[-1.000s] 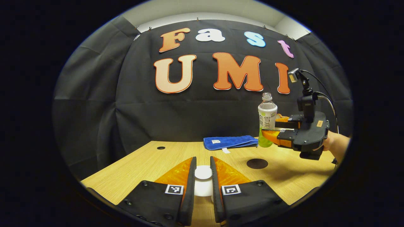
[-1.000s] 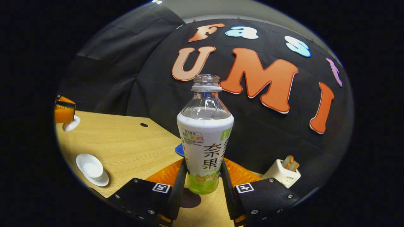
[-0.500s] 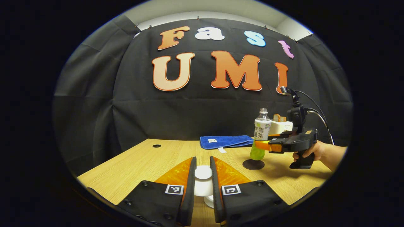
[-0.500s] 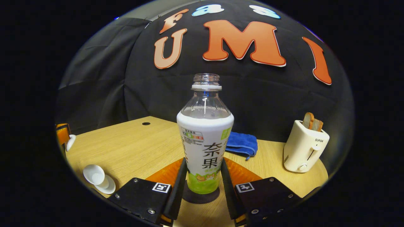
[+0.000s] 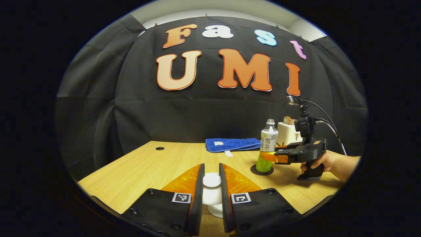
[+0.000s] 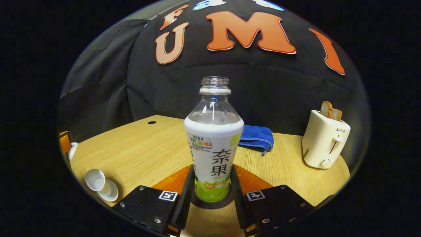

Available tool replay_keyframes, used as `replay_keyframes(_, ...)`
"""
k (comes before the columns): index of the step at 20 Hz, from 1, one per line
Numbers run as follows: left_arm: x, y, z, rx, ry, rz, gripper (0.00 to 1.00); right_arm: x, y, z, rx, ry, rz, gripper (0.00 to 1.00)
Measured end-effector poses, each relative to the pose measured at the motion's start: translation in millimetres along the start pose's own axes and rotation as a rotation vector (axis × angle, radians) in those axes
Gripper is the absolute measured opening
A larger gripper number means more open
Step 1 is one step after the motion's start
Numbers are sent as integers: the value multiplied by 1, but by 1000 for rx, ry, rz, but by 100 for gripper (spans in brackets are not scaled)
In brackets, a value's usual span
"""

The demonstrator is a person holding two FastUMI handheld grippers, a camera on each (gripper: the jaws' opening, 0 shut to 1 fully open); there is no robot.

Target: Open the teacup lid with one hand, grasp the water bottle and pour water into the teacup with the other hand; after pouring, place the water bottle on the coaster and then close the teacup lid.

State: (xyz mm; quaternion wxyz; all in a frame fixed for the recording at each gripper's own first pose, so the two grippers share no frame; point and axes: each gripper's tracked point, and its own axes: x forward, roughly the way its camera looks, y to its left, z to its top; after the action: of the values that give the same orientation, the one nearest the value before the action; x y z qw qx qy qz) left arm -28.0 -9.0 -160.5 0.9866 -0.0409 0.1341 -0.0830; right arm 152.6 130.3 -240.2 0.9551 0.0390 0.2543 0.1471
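Now the right gripper (image 6: pixel 210 194) has both fingers pressed on the lower part of the water bottle (image 6: pixel 213 144), which stands upright, uncapped, with its base on the dark round coaster (image 6: pixel 227 201); in the left gripper view the same bottle (image 5: pixel 268 149) stands on the coaster (image 5: pixel 262 170) with the right gripper (image 5: pixel 268 157) around it and a hand (image 5: pixel 324 161) on the handle. The left gripper (image 5: pixel 211 187) pinches the white teacup lid (image 5: pixel 211 180) between its two fingers and holds it above the table, with the white teacup (image 5: pixel 215 209) partly seen just below. In the right gripper view the teacup (image 6: pixel 97 181) sits open on its saucer (image 6: pixel 110 195) at the left, and the lid (image 6: pixel 72 150) is held higher up at the left edge. The wooden table (image 6: pixel 138 148) is light, with a small round hole near the back, and it carries a folded blue towel (image 6: pixel 256 137) and a cream toaster (image 6: pixel 324 140) with bread slices in it; black cloth closes the booth behind. Compared with one second ago, the bottle has come down from the air onto the coaster, while the left gripper still keeps the lid in the same grip.
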Motion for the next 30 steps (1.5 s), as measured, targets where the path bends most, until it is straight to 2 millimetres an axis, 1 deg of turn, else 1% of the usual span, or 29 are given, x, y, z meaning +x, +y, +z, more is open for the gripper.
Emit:
replay_keyframes(2, 1, -5, -2, -9, 9, -15, 31, 1, 0, 0, 17, 8, 3, 60)
replay_keyframes(3, 3, -9, -5, -12, 16, -22, 30, -1, 1, -2, 31, 21, 9, 66)
replay_keyframes(5, 5, -14, -13, -5, 29, -30, 30, -5, 1, -5, 40, 31, 15, 72)
replay_keyframes(6, 7, -16, -18, -2, 42, -34, 30, -7, -1, -4, 33, 25, 11, 81)
replay_keyframes(7, 9, -20, -25, -1, 58, -40, 30, -11, -2, -4, 23, 19, 8, 83)
replay_keyframes(8, 11, -23, -29, -1, 67, -46, 30, -16, -4, -1, 18, 9, 8, 84)
replay_keyframes(9, 13, -26, -31, 1, 74, -54, 30, -21, -4, 1, 19, -1, 9, 89)
replay_keyframes(10, 14, -28, -34, 6, 82, -55, 30, -26, -5, 3, 21, -8, 10, 92)
replay_keyframes(11, 17, -30, -39, 11, 88, -54, 29, -32, -6, 4, 22, -16, 9, 93)
replay_keyframes(14, 21, -34, -49, 20, 117, -53, 30, -51, -12, 11, 18, -43, -1, 96)
replay_keyframes(16, 22, -36, -57, 26, 135, -51, 30, -66, -15, 17, 17, -72, -4, 97)
replay_keyframes(17, 23, -34, -62, 35, 145, -42, 29, -73, -17, 19, 19, -85, -5, 97)
replay_keyframes(19, 24, -29, -72, 40, 177, -20, 30, -89, -19, 24, 38, -106, 3, 97)
replay_keyframes(21, 26, -32, -70, 36, 173, -27, 30, -102, -23, 30, 54, -132, 1, 97)
replay_keyframes(22, 25, -32, -70, 44, 177, -25, 29, -110, -27, 34, 56, -147, -6, 97)
replay_keyframes(23, 24, -32, -72, 50, 183, -21, 30, -116, -31, 37, 54, -160, -17, 96)
replay_keyframes(24, 24, -32, -70, 48, 178, -20, 30, -122, -35, 40, 54, -174, -27, 97)
replay_keyframes(26, 24, -35, -68, 43, 171, -22, 33, -132, -41, 44, 61, -200, -45, 96)
replay_keyframes(28, 24, -30, -58, 44, 151, 4, 40, -140, -48, 46, 67, -223, -65, 96)
replay_keyframes(29, 25, -28, -53, 37, 139, 20, 53, -145, -49, 47, 65, -235, -77, 96)
replay_keyframes(30, 25, -27, -45, 31, 124, 32, 62, -150, -51, 49, 59, -247, -91, 96)
